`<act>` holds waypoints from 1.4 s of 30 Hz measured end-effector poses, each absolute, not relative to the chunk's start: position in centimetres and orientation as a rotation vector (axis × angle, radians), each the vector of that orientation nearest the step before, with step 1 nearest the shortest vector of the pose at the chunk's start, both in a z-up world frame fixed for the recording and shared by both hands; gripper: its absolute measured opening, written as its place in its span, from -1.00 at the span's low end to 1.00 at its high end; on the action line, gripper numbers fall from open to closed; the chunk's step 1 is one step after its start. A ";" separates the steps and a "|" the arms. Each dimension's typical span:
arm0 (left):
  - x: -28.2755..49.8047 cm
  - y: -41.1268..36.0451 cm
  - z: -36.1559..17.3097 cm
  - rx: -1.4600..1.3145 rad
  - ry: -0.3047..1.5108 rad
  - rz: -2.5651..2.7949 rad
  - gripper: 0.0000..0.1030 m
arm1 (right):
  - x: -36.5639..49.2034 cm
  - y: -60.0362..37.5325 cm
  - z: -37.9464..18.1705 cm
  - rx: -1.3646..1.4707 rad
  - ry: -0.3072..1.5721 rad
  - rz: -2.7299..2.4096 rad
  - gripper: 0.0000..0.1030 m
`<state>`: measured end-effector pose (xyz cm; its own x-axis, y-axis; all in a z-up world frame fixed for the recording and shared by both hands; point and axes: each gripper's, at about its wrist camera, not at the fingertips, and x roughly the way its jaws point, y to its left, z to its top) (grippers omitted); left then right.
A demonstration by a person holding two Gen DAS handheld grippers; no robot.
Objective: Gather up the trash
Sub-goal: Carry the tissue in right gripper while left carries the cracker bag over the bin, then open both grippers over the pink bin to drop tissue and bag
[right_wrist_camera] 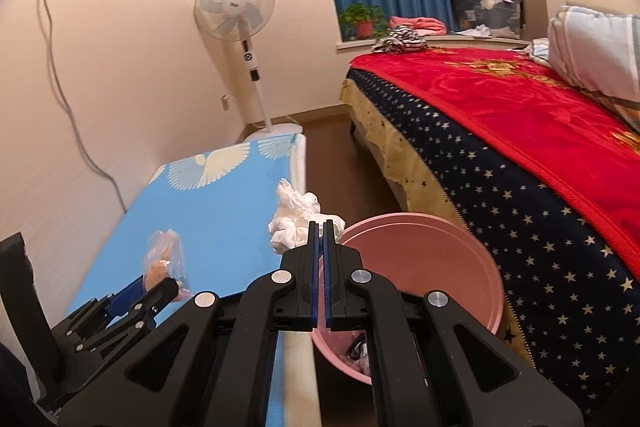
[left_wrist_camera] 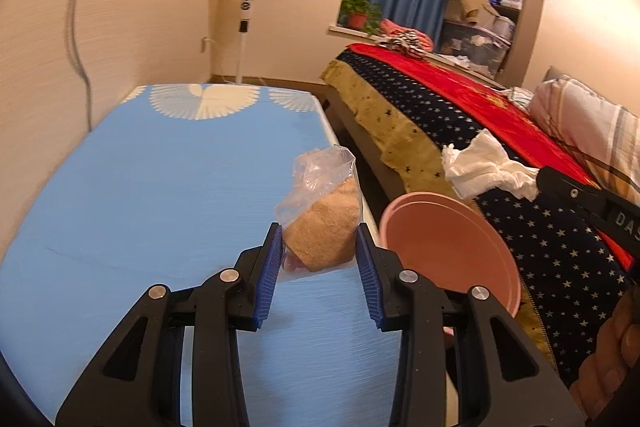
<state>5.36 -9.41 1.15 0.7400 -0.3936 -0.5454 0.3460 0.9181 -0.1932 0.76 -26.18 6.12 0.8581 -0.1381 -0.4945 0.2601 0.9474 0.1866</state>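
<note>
A clear plastic bag of brown crumbs (left_wrist_camera: 324, 227) sits between the blue pads of my left gripper (left_wrist_camera: 319, 229), which is shut on it above the blue mat (left_wrist_camera: 160, 187). The right wrist view shows that same bag (right_wrist_camera: 162, 259) at the left gripper's tip (right_wrist_camera: 168, 287). My right gripper (right_wrist_camera: 321, 223) is shut on a crumpled white tissue (right_wrist_camera: 294, 219), held up beside the rim of the pink bin (right_wrist_camera: 424, 267). From the left, the tissue (left_wrist_camera: 484, 167) hangs above and behind the bin (left_wrist_camera: 452, 251). Some trash (right_wrist_camera: 360, 351) lies inside the bin.
The bed with a starred cover (right_wrist_camera: 520, 227) and red blanket (right_wrist_camera: 520, 115) runs along the right, close to the bin. A standing fan (right_wrist_camera: 236, 7) is at the far wall, a cable (right_wrist_camera: 64, 99) hangs on the left wall. A person's hand (left_wrist_camera: 612, 351) shows at lower right.
</note>
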 end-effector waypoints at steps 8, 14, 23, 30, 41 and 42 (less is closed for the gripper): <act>5.6 -12.0 0.7 -0.066 0.600 -0.486 -0.29 | 0.7 -28.8 5.5 0.294 0.492 -0.295 -0.96; 6.3 -14.2 0.1 -0.056 0.601 -0.528 -0.29 | 0.8 -30.5 5.1 0.303 0.489 -0.347 -0.96; 7.7 -17.6 -1.2 -0.052 0.633 -0.597 -0.29 | 0.9 -33.1 4.2 0.330 0.507 -0.435 -0.96; 8.1 -19.8 -1.9 -0.045 0.652 -0.637 -0.29 | 0.7 -34.3 3.7 0.338 0.511 -0.477 -0.96; 8.3 -19.2 -1.7 -0.037 0.645 -0.612 0.17 | 0.8 -34.3 3.9 0.338 0.526 -0.513 -0.21; 8.4 -18.9 -1.5 -0.037 0.645 -0.604 0.20 | 0.7 -34.2 4.0 0.337 0.519 -0.514 -0.06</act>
<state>8.37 -18.93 -1.54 0.6344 -0.5396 -0.5534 0.5170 0.8285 -0.2151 0.69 -34.19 4.00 0.7473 -0.3771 -0.5471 0.5429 0.8212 0.1755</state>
